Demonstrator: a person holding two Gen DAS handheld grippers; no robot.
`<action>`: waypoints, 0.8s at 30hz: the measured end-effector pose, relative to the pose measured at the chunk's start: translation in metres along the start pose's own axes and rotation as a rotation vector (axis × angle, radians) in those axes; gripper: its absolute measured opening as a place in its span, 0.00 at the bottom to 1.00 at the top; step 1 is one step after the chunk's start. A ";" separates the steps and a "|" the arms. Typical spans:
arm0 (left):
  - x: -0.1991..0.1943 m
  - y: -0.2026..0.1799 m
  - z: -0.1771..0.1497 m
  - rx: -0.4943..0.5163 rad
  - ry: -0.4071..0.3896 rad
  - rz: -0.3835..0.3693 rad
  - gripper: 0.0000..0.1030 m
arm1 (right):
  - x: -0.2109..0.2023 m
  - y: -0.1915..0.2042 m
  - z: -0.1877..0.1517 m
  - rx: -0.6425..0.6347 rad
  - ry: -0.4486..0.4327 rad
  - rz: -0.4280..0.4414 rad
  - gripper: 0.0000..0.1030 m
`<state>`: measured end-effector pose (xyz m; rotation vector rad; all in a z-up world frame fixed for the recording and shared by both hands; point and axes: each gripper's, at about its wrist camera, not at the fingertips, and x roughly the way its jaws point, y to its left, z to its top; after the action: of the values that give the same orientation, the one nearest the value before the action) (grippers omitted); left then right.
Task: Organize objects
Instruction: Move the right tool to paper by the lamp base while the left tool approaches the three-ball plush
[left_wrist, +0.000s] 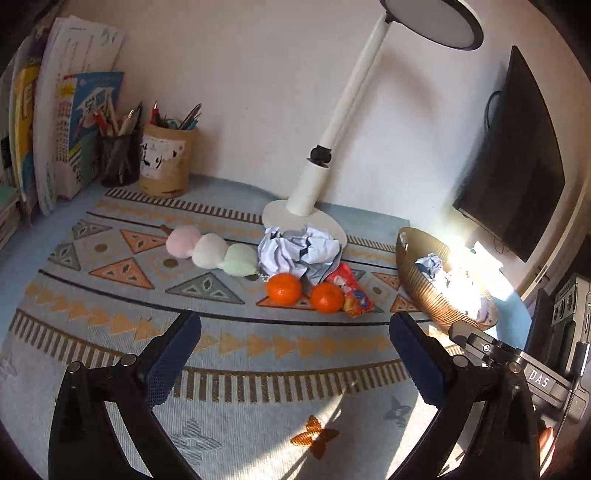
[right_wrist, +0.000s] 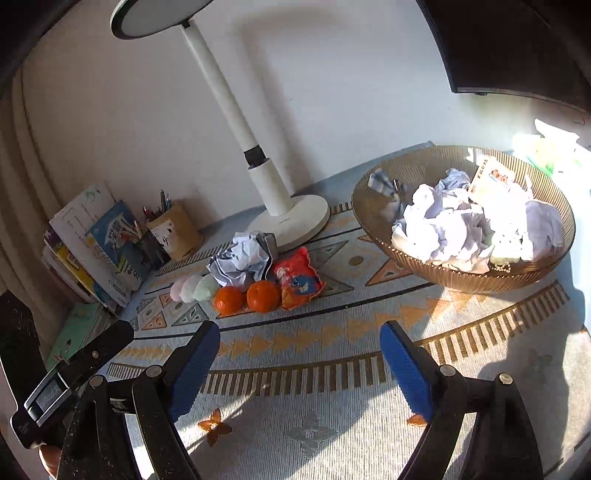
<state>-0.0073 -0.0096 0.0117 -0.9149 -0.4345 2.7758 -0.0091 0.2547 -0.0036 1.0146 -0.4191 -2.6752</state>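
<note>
The lamp (left_wrist: 369, 66) head is cut off at the top of my left view. Bright sun washes out the far side of the bowl (left_wrist: 417, 273), so I cannot tell what lies there. The crumpled paper (left_wrist: 295, 251) hides part of the snack bag (left_wrist: 351, 291). The book (right_wrist: 110, 236) words are too small to read.
</note>
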 end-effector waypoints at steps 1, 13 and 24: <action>0.005 0.007 -0.007 -0.004 0.009 0.020 0.99 | 0.012 0.000 -0.007 -0.009 0.017 -0.021 0.85; 0.018 0.037 -0.025 -0.098 0.051 0.028 0.99 | 0.028 -0.002 -0.018 -0.021 0.012 -0.114 0.86; 0.019 0.039 -0.026 -0.120 0.054 0.030 0.99 | 0.021 0.033 -0.028 -0.194 -0.072 -0.259 0.98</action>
<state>-0.0100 -0.0360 -0.0316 -1.0282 -0.5882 2.7698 -0.0010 0.2126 -0.0252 0.9750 -0.0398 -2.9162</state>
